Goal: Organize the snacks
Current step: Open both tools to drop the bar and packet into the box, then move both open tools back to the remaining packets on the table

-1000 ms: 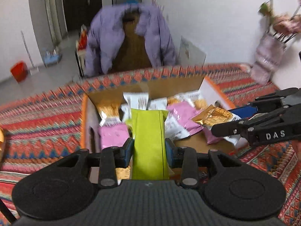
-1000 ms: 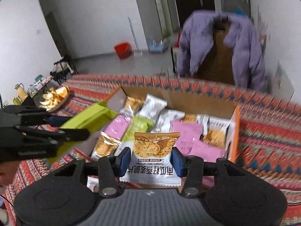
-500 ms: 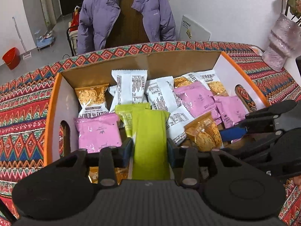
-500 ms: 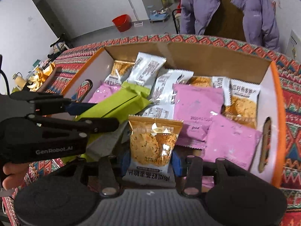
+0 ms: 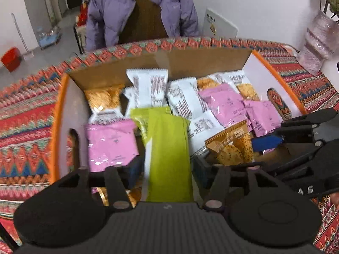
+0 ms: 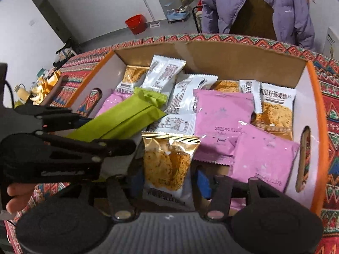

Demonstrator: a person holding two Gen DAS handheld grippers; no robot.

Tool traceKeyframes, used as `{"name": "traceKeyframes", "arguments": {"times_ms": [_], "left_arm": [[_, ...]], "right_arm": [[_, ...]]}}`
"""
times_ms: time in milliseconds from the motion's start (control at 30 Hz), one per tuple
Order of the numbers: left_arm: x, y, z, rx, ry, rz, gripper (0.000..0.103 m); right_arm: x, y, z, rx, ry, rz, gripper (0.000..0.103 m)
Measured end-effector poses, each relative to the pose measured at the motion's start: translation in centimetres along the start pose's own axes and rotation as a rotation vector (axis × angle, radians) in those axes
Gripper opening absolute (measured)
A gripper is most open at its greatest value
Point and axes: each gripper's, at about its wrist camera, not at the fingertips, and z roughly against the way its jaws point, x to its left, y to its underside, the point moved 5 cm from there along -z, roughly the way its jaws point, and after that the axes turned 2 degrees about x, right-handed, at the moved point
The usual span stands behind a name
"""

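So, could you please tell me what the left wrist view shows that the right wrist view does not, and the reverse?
Only the left wrist view shows the clear pink vase at the table's far right.

Only the right wrist view shows a bare hand under the left gripper, and gold foil items at far left.

Both show the cardboard box with orange edges, the lime-green snack packet and golden cracker packet between just-opened jaws, and a red bucket.
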Motion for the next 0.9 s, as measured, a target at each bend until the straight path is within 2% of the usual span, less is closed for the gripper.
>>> {"name": "traceKeyframes", "arguments": {"times_ms": [133, 200, 367, 500, 667, 733, 900], "left_arm": [[-0.6, 0.1, 4.0, -0.049, -0.007, -0.015, 0.06], [-1.0, 0.1, 6.6, -0.083, -0.016, -0.025, 0.067], [-1.6, 0.7, 13.1, -0.146, -0.035, -0.032, 0.075], [-2.0, 1.7, 18.0, -0.192, -0.055, -0.014, 0.08], [-2.6, 4.5, 23.8, -0.262, -0.081, -0.007, 0.083], [-2.9, 6.1, 26.0, -0.3, -0.094, -0.001, 0.085], [-3.6, 11.3, 31.0, -0.444, -0.15, 0.004, 0.097]], "right_arm": [[1.3, -0.1, 3.4, -0.044, 0.015, 0.021, 0.059], [2.2, -0.2, 5.6, -0.071, 0.028, 0.038, 0.059], [4.7, 0.4, 11.6, -0.136, 0.065, 0.087, 0.06], [6.1, 1.4, 16.1, -0.189, 0.098, 0.109, 0.066], [8.1, 3.9, 21.4, -0.26, 0.13, 0.145, 0.073], [8.9, 5.3, 23.4, -0.298, 0.152, 0.168, 0.081], [11.3, 10.1, 27.0, -0.39, 0.227, 0.239, 0.088]]}}
